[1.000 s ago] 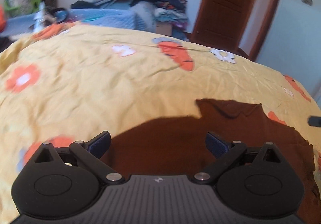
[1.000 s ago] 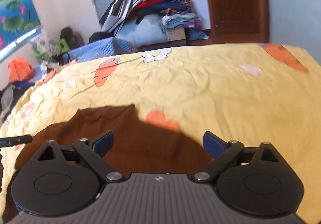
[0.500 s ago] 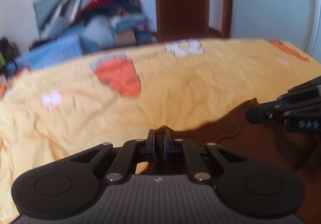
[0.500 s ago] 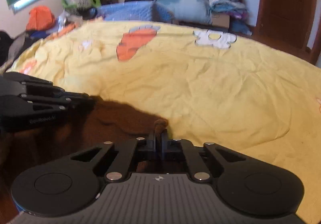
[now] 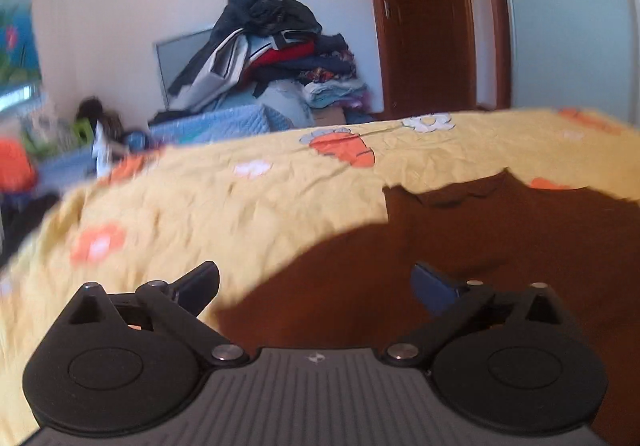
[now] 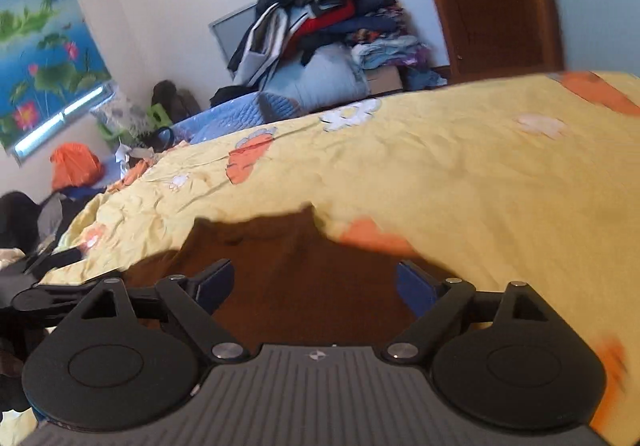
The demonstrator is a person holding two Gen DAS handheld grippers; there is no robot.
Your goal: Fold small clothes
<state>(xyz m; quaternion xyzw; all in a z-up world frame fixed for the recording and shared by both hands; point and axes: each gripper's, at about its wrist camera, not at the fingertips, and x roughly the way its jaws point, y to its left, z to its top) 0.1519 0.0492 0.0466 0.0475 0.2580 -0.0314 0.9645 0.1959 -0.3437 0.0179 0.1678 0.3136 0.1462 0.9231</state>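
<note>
A brown garment (image 5: 460, 246) lies flat on the yellow flowered bedspread (image 5: 240, 206). Its neckline points to the far side. My left gripper (image 5: 316, 286) is open and empty, over the garment's left edge. In the right wrist view the same brown garment (image 6: 288, 266) lies under my right gripper (image 6: 316, 286), which is open and empty above the garment's right part. The left gripper's fingers (image 6: 48, 296) show at the left edge of the right wrist view.
A tall pile of clothes (image 5: 272, 54) stands against the far wall beyond the bed. A brown wooden door (image 5: 424, 18) is at the back right. Clutter and an orange bag (image 6: 74, 166) lie beside the bed at the left.
Half a second ago both grippers were shut, each on an edge of the brown garment. Now both are open and the garment lies flat on the bed.
</note>
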